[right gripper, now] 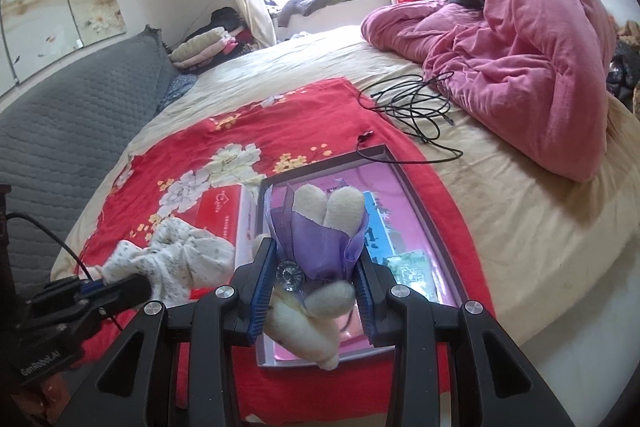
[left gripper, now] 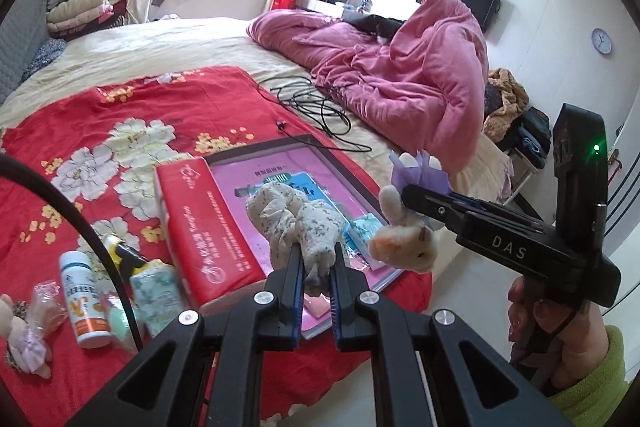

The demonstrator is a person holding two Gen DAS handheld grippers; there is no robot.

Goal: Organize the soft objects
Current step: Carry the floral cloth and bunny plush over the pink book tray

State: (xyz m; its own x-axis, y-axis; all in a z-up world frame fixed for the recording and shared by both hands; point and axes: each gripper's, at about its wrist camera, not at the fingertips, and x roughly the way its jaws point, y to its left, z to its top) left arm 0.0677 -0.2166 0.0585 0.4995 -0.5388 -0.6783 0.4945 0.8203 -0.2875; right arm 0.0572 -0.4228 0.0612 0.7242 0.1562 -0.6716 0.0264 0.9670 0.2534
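Observation:
My left gripper (left gripper: 316,259) is shut on a white floral scrunchie (left gripper: 296,223), held in the air over a shallow pink-lined box (left gripper: 320,163). My right gripper (right gripper: 316,271) is shut on a small cream plush bunny in a purple dress (right gripper: 320,231), also above the box (right gripper: 408,183). In the left wrist view the bunny (left gripper: 404,239) hangs at the tip of the right gripper (left gripper: 412,199), just right of the scrunchie. The scrunchie (right gripper: 176,259) and the left gripper (right gripper: 120,287) show at lower left in the right wrist view. A second plush toy (left gripper: 24,339) lies at the far left.
A red tissue pack (left gripper: 200,227) lies left of the box on a red floral cloth (left gripper: 120,115). A white bottle (left gripper: 84,303), wrapped sweets and small packets sit at the lower left. A black cable coil (left gripper: 316,103) and a heaped pink quilt (left gripper: 400,67) lie beyond.

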